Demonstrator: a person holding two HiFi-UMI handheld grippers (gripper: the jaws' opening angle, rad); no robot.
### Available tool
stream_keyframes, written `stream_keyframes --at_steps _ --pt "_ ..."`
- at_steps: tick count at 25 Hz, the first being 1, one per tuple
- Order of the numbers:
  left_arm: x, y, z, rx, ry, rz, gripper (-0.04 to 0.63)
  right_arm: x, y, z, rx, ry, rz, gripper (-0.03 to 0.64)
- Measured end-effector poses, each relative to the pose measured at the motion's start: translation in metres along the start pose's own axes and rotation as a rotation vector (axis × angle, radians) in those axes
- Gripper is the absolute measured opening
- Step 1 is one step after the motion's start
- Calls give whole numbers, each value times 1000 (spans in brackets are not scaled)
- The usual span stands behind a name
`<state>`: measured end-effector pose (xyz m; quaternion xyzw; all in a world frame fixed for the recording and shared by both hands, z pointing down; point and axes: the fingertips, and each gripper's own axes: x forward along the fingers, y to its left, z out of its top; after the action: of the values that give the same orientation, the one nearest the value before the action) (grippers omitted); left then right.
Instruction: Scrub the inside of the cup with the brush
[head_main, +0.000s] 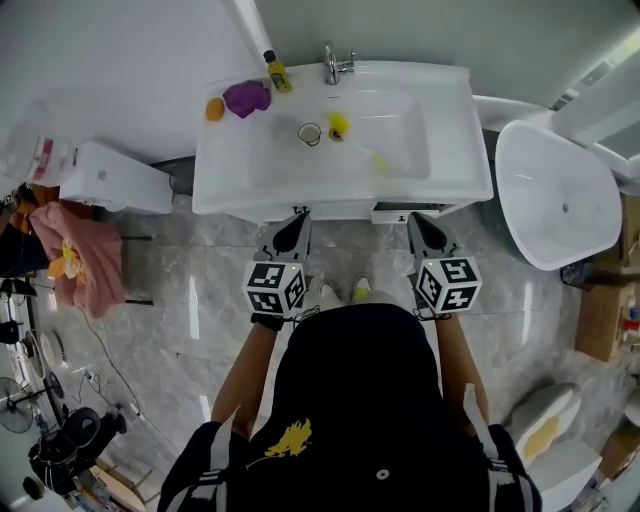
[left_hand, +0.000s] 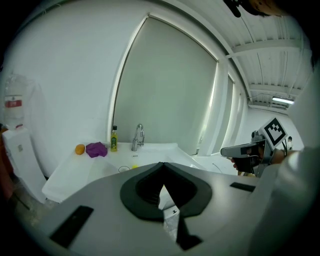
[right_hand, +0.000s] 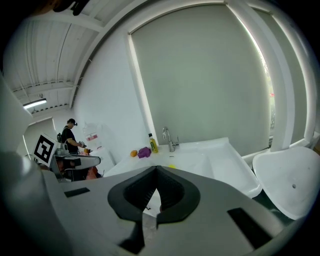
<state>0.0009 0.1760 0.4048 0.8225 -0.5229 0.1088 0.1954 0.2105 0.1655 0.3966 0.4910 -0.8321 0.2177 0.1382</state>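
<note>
A clear cup (head_main: 310, 133) stands in the white sink basin (head_main: 400, 140), with a yellow brush (head_main: 339, 124) lying just to its right. Both grippers hover in front of the sink, short of its front edge and apart from cup and brush. My left gripper (head_main: 299, 218) is shut with nothing in it; its jaws meet in the left gripper view (left_hand: 162, 169), where the cup (left_hand: 124, 169) shows small beyond them. My right gripper (head_main: 418, 220) is shut and empty too, its jaws closed in the right gripper view (right_hand: 156, 173), and the brush (right_hand: 171, 166) peeks over them.
A faucet (head_main: 336, 65), a yellow bottle (head_main: 277, 74), a purple cloth (head_main: 246, 98) and an orange (head_main: 215, 109) sit along the sink's back left. A white tub (head_main: 555, 195) stands to the right, a white box (head_main: 105, 178) and pink cloth (head_main: 82, 255) to the left. A person (right_hand: 70, 136) stands far off.
</note>
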Motion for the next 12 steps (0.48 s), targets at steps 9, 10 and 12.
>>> stream_keyframes --at_steps 9,10,12 --pt "-16 9 -17 -30 34 -28 18 -6 33 1 2 10 -5 26" --pt "-17 9 -15 -33 28 -29 18 -6 35 3 1 9 -5 26" --pt "-20 10 -13 -35 17 -26 18 -8 38 5 -19 7 -7 26"
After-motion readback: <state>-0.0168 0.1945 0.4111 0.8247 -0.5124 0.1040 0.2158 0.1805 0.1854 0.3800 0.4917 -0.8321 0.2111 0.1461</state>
